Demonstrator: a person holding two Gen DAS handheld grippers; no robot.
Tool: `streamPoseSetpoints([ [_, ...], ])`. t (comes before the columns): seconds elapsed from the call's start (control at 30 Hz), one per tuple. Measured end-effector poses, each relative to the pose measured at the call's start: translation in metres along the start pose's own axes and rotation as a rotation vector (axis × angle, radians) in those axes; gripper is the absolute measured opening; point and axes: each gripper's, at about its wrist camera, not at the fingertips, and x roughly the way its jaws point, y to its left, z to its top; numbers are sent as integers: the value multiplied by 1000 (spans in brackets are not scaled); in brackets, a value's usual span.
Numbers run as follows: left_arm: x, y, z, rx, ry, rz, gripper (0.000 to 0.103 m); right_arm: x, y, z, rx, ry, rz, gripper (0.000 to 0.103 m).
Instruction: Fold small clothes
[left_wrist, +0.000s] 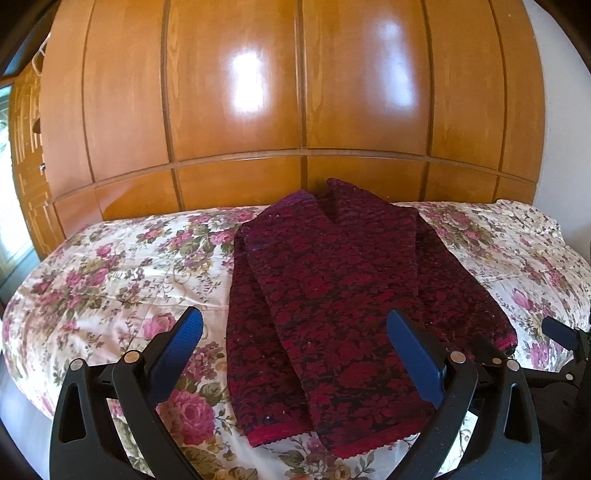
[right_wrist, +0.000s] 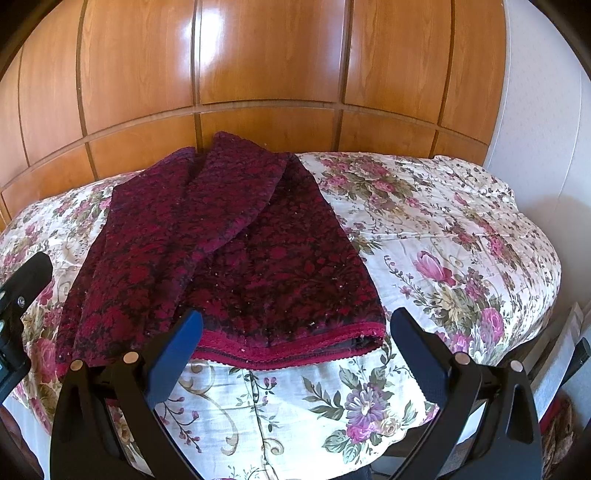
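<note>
A dark red and black patterned knit garment (left_wrist: 332, 314) lies flat on the flowered bedspread (left_wrist: 110, 266), its two side parts folded inward and overlapping down the middle. Its scalloped red hem (left_wrist: 343, 448) faces me. My left gripper (left_wrist: 295, 332) hovers open over the garment's near half, holding nothing. In the right wrist view the same garment (right_wrist: 221, 258) lies left of centre, its red hem (right_wrist: 291, 347) just beyond my right gripper (right_wrist: 295, 328), which is open and holds nothing. The right gripper's tip (left_wrist: 561, 332) shows at the left view's right edge.
A glossy wooden panelled headboard or wardrobe (left_wrist: 295, 92) rises behind the bed. A white wall (right_wrist: 535, 110) stands at the right. The bedspread (right_wrist: 443, 240) stretches bare to the garment's right. Part of the left gripper (right_wrist: 22, 295) juts in at the right view's left edge.
</note>
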Motion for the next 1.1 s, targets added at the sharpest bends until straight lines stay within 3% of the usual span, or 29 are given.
streamPoseSetpoints([
  [0.4,9,-8,-2,38,37,-54,99,8,-3,0,12,24,-11,101],
  [0.57,25,-5,-3,31,104,-84,99,20,-32,4,64,52,-7,101],
  [0.63,33,-9,-5,51,149,-132,99,24,-44,6,87,61,2,101],
  [0.83,51,-23,-15,120,236,-208,95,36,-60,21,127,86,151,90],
  [0.9,56,-25,-18,134,264,-250,76,42,-57,29,145,112,241,83],
  [0.97,58,-26,-22,158,293,-318,50,57,-53,38,196,180,409,80],
  [1.0,58,-27,-24,165,293,-343,44,63,-50,41,213,202,462,80],
  [1.1,53,-28,-26,185,280,-413,0,96,-30,51,254,311,638,71],
])
